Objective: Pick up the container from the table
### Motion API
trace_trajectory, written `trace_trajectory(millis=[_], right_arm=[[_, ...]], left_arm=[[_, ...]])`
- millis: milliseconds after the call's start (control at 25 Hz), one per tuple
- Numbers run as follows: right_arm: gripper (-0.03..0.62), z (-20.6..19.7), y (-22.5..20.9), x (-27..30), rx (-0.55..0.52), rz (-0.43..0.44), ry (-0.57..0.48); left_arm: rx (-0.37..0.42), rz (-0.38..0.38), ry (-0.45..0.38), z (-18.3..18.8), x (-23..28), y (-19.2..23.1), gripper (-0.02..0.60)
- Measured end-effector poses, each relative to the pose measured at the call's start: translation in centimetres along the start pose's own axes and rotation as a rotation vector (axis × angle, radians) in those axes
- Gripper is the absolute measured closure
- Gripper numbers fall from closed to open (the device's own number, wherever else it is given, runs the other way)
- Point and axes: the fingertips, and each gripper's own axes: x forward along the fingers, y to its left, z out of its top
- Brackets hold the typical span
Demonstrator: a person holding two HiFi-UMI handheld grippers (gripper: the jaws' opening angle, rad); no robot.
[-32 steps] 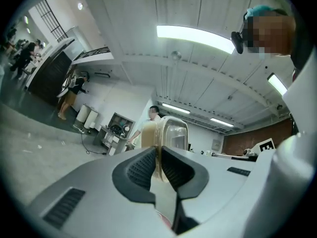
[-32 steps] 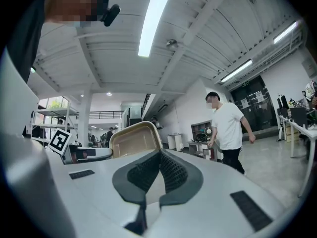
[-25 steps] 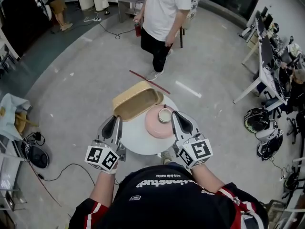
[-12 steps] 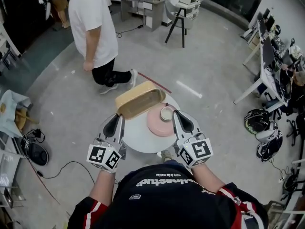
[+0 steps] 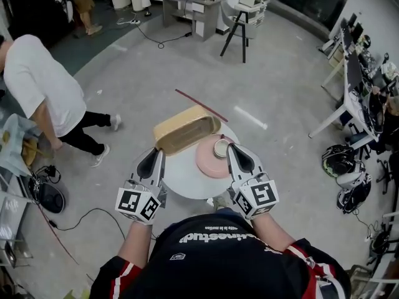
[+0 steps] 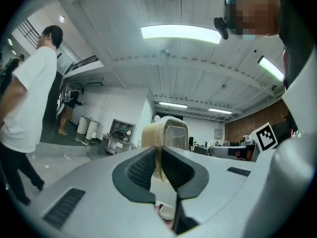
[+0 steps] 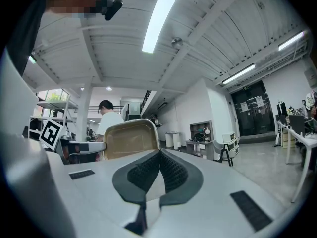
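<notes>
A tan rectangular container (image 5: pixel 186 128) hangs tilted over the far side of the round white table (image 5: pixel 187 182), open side towards me. My left gripper (image 5: pixel 156 153) is shut on its near rim. In the left gripper view the rim of the container (image 6: pixel 167 133) runs between the dark pads (image 6: pixel 141 168) of the left gripper (image 6: pixel 158 152). My right gripper (image 5: pixel 232 148) is shut and empty, and hovers over a pink plate (image 5: pixel 209 162) with a small cup (image 5: pixel 221 147) on it. From the right gripper (image 7: pixel 160 155) the container (image 7: pixel 130 140) shows ahead to the left.
A person in a white shirt (image 5: pixel 40 95) bends over at the left, also in the left gripper view as a person (image 6: pixel 25 108). A red stick (image 5: pixel 199 104) lies on the floor beyond the table. Desks and helmets (image 5: pixel 340 157) stand at the right, cables (image 5: pixel 87 220) at the near left.
The person in the white shirt has walked from behind the table to the far left. Both grippers and the held container have stayed almost where they were.
</notes>
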Motion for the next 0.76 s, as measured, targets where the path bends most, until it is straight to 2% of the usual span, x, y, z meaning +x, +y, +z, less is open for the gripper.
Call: trace_trajectory(millis=[760], right_arm=[[0.579, -0.11, 0.66, 0.46, 0.008, 0.006, 0.009]], left_arm=[[0.009, 0.002, 0.019, 0.37, -0.38, 0.33, 0.531]])
